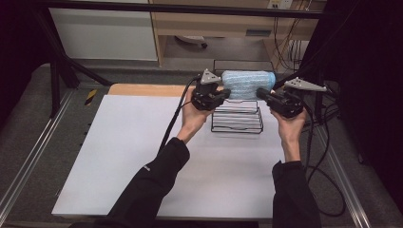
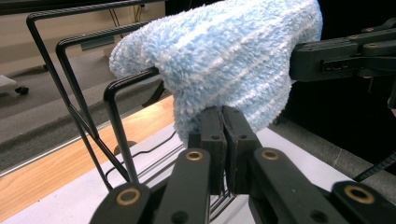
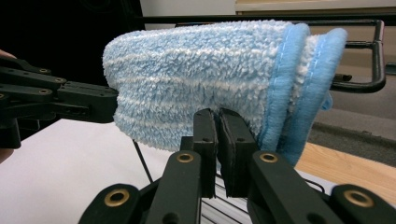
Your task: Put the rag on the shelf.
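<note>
You have a fluffy blue towel (image 1: 247, 84) near the top middle of the high view, and it hangs over the top bar of the black wire rack (image 1: 237, 118). The rack stands on the white counter (image 1: 119, 156). Your left gripper (image 1: 223, 93) sits at the left end of the towel, and in the left gripper view its jaws are pressed together on the towel's low edge (image 2: 224, 121). Your right gripper (image 1: 261, 92) sits at the right end, and in the right gripper view its jaws are squeezed tight on the low edge (image 3: 217, 116) too. So both ends are pinched, and the towel is already draped over the bar. It looks folded double, with a sewn blue hem at the right of the right gripper view. I think the hanging part is nearly done. What is left, I guess, is to pull it straight and even, then let go with both grippers. I see no brand, label or words I can read on the towel or rack.
</note>
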